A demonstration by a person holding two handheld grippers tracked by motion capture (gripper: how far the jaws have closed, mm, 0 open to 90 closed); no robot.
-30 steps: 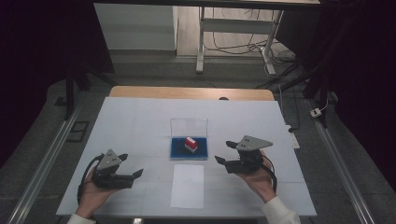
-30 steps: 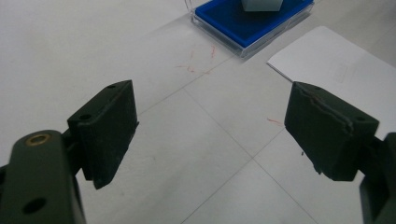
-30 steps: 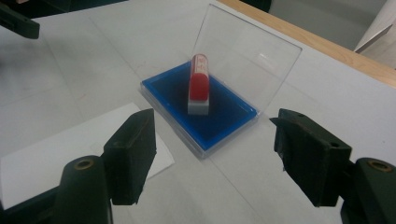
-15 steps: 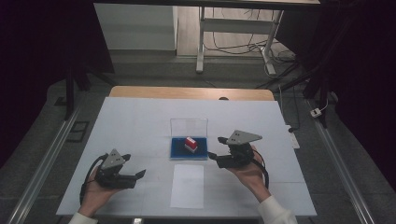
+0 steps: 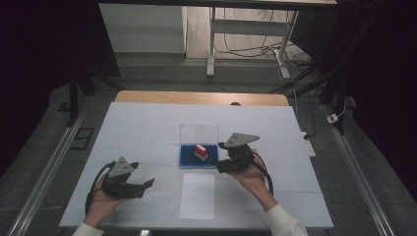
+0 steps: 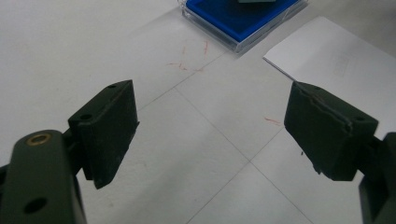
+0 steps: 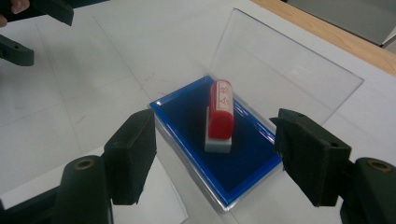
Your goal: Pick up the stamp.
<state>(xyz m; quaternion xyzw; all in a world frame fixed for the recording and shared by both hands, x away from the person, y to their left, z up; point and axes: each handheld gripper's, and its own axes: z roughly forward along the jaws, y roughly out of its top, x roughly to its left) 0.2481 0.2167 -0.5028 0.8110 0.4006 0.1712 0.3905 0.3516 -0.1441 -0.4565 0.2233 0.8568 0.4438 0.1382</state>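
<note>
Left to right. The left claw rests low over the white bench, jaws spread wide with nothing between them; in the left gripper view only bare bench lies between its pads, with the sheet of paper ahead of its right jaw and a corner of the blue tray well ahead, apart from both jaws. This claw takes no part in the step in hand.

Centre. The stamp, red-bodied on a pale base, lies in the blue tray, whose clear lid stands open behind it. In the high view the stamp sits just ahead of the right claw.

Right. The right claw is at the near edge of the tray, jaws apart and empty. In the right gripper view the stamp lies ahead of the gap between the two jaws, untouched by either; the near corner of the tray lies between them.

Step in hand, as judged: the approach to pick the stamp out of its tray. The next move calls for bringing the claw forward and down until the jaws flank the red body, clear of the tray wall and the raised lid, then closing on it. The paper, near the right claw on its inner side, probably receives the print.
</note>
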